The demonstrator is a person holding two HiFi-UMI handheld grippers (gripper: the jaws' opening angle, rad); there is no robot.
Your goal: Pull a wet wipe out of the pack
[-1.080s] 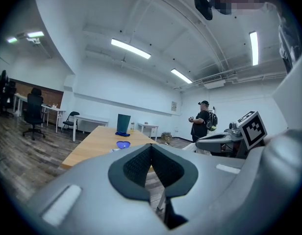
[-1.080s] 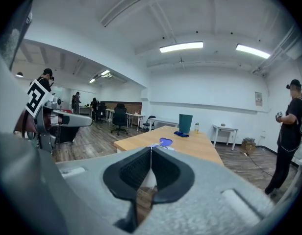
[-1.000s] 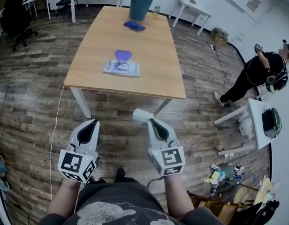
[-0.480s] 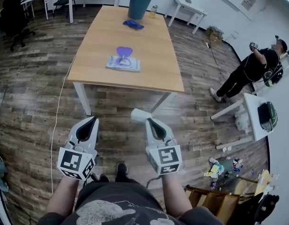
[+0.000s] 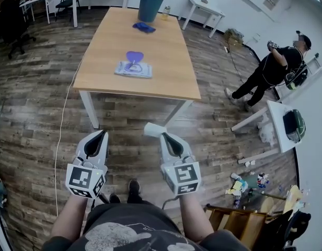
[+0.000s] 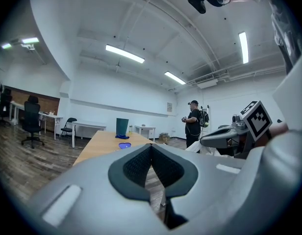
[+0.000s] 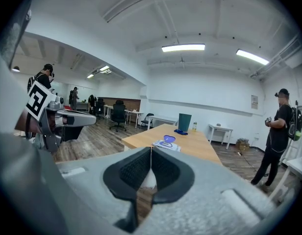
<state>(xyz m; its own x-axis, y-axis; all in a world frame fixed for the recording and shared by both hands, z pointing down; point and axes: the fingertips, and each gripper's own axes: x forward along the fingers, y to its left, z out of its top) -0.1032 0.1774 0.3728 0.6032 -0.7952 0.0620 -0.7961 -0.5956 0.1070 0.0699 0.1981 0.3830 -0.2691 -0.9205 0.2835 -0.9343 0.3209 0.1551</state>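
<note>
Right claw [image 5: 162, 136] pinches a white wet wipe [image 5: 152, 129] (left claw [image 5: 103, 134] clenched empty).

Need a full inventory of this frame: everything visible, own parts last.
table: one, light wood, middle of room
wipe pack: one, pale, purple lid open, table's near end
crumpled item: one, blue, table's far end
bin: one, teal, table's far end
bottle: one, pale, beside bin
side tables: several, white, along far wall
bystander: one nearby, black clothes, right of table
white wipe: one, white, in right gripper's jaws
left gripper: one, white, jaws shut, empty
right gripper: one, white, jaws shut on white wipe
</note>
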